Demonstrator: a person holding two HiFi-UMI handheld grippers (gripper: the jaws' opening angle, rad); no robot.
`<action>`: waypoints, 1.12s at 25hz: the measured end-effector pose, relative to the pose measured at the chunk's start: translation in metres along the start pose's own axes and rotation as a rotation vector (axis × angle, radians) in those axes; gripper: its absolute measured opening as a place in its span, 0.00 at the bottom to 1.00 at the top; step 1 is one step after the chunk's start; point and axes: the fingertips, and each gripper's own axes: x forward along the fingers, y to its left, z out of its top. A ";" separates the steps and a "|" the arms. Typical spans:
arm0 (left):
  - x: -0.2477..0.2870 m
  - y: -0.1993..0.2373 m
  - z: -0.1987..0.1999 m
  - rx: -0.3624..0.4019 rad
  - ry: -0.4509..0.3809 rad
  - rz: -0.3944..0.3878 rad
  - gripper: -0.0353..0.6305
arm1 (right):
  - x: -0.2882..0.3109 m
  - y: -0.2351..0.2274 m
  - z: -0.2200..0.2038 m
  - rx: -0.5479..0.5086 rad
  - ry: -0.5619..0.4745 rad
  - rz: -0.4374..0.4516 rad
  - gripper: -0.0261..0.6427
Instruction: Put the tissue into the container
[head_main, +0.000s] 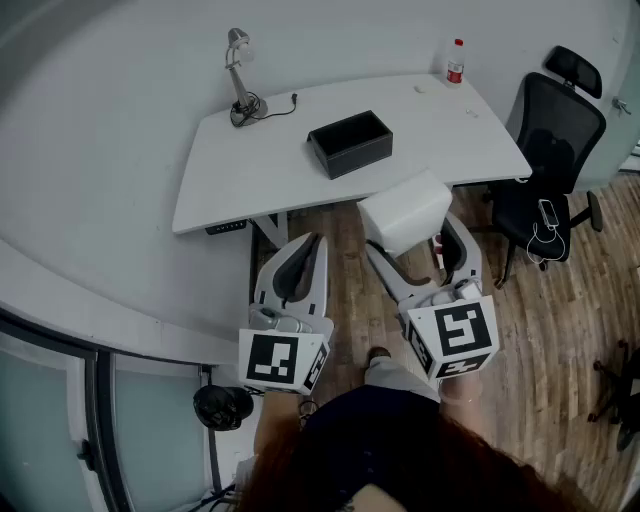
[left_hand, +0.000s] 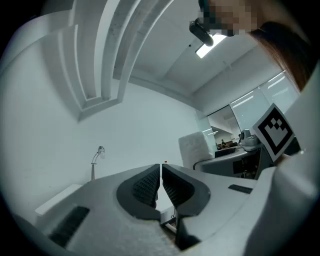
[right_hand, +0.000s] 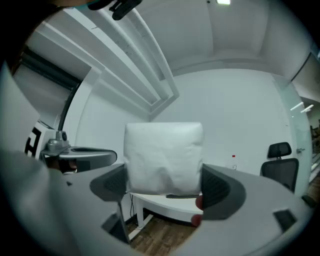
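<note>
Right gripper (right_hand: 164, 176): jaws spread wide, clamped on the sides of soft white square tissue pack (right_hand: 164, 150), held just off the near edge of white desk (head_main: 225, 185). Left gripper (left_hand: 160, 174): jaws together, empty. Black open rectangular container (head_main: 350, 143): mid-desk.

Soft crinkled tissue (head_main: 404, 210), matt black container (head_main: 362, 155), smooth white table (head_main: 250, 165), wood-grain floor (head_main: 560, 300)

No readable text, label, brand or number on anything in view.
</note>
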 end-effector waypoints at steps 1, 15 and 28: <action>0.001 -0.001 0.000 0.001 0.000 -0.002 0.11 | 0.001 0.000 -0.001 -0.010 0.004 0.001 0.70; 0.026 0.001 -0.011 -0.005 0.024 0.002 0.11 | 0.019 -0.016 -0.012 0.000 0.034 0.022 0.70; 0.079 0.008 -0.023 -0.012 0.030 0.057 0.11 | 0.059 -0.058 -0.020 0.002 0.045 0.064 0.70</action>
